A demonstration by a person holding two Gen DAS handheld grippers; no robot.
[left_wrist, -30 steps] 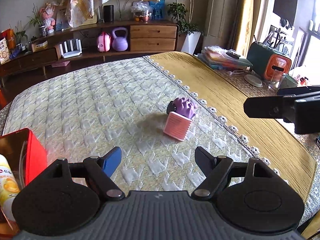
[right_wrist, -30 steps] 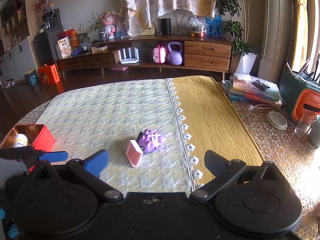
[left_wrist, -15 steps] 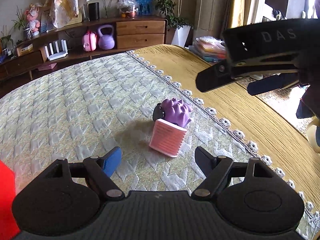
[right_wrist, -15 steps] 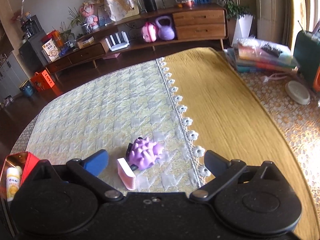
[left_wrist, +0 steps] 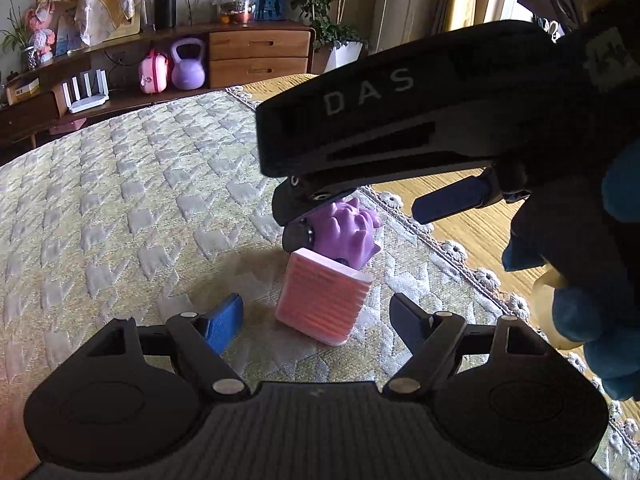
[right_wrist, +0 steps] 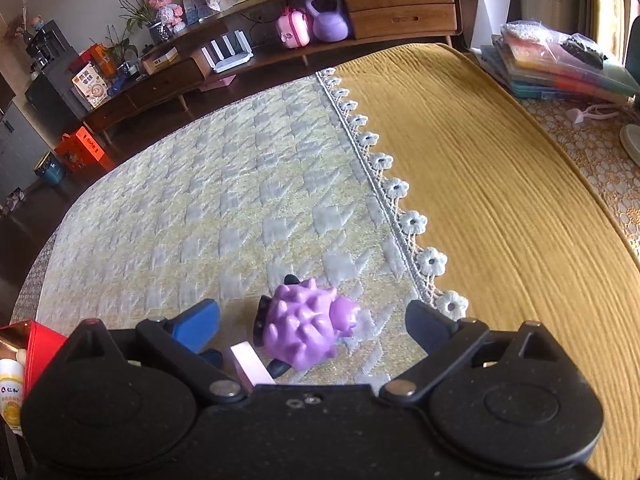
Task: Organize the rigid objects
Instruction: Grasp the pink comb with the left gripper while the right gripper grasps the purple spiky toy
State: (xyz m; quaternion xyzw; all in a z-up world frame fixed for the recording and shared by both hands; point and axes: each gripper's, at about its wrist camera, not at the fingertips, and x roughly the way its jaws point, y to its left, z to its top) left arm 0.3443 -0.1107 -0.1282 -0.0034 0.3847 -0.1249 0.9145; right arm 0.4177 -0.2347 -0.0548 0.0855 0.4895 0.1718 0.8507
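A purple spiky toy [left_wrist: 344, 236] [right_wrist: 306, 332] lies on the quilted cloth, touching a pink ribbed block [left_wrist: 322, 298] [right_wrist: 250, 364] that stands just in front of it. My left gripper [left_wrist: 316, 320] is open, low over the cloth, with the pink block between its fingers and no pad touching it. My right gripper [right_wrist: 312, 322] is open above the purple toy, which sits between its fingertips without contact. In the left wrist view the right gripper's black body [left_wrist: 400, 120] hangs over the toy, held by a blue-gloved hand [left_wrist: 592, 320].
A red box [right_wrist: 36, 348] holding a small bottle sits at the left edge of the cloth. A yellow cloth [right_wrist: 500, 200] covers the right half, bordered by a flower trim [right_wrist: 400, 188]. Stacked folders [right_wrist: 560, 64] lie far right. A wooden sideboard [left_wrist: 256, 56] stands behind.
Both grippers have come down and closer to the two toys. The right gripper has swung in over the purple toy and fills the upper right of the left wrist view. Both stayed open.
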